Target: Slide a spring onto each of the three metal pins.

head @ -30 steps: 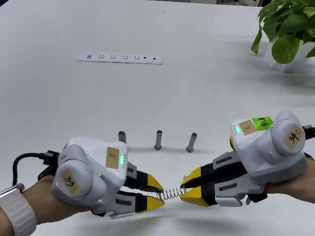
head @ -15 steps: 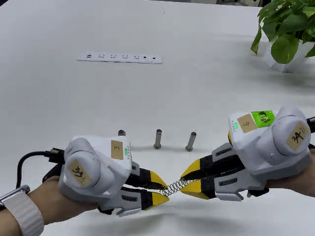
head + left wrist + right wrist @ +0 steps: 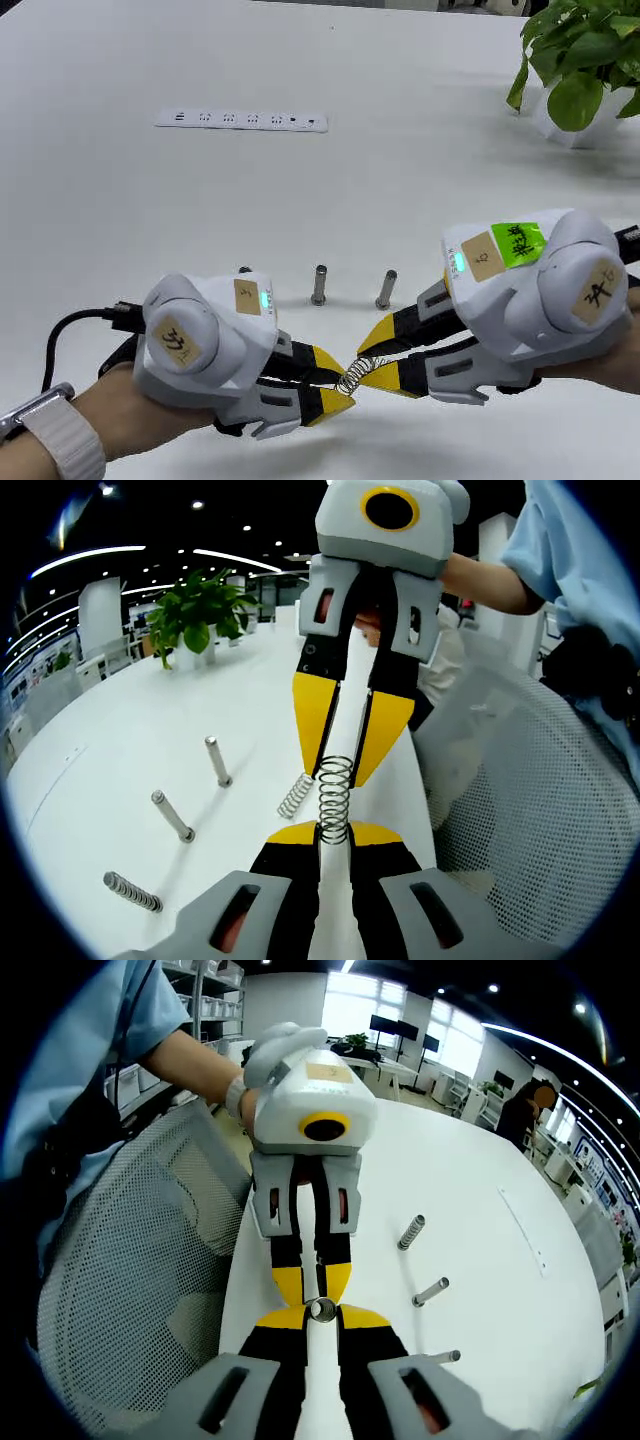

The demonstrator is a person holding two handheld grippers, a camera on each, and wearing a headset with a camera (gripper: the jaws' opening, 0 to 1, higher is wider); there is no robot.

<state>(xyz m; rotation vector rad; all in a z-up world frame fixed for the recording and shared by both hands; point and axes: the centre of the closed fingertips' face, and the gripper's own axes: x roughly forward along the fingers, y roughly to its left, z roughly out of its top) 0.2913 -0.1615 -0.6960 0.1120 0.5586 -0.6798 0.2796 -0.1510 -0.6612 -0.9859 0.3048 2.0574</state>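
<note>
**Step in hand:** the second of three fittings. The left gripper (image 3: 346, 385) and the right gripper (image 3: 361, 366) met nose to nose above the near part of the table (image 3: 120, 200). One spring (image 3: 334, 795) bridged their tips. In the left gripper view, that gripper's jaws were pressed onto the near end of the spring. The right gripper's jaws flanked the far end and appeared to pinch it as well; the right gripper view showed the coil end-on between their tips. The spring hung clear of the table, in front of the pins and touching none.

**Pins:** three stood upright in a row beyond the grippers. The left pin (image 3: 132, 892) already carried a coil along its shaft. The middle pin (image 3: 319, 284) and the right pin (image 3: 386, 289) were bare. A spare spring (image 3: 295, 795) lay flat on the table near the grippers.

**Assessment:** one pin was done and two were outstanding. The two-ended hold looked like a handover or a realignment. The next move called for one gripper to let go so that one end of the spring was free. The other gripper would then need to stand the spring over a bare pin, bore centred on the tip, and lower it. A spring held by one end could droop or catch on the pin's top.

A power strip (image 3: 242, 120) and a plant (image 3: 575, 60) stood well apart from the work.
</note>
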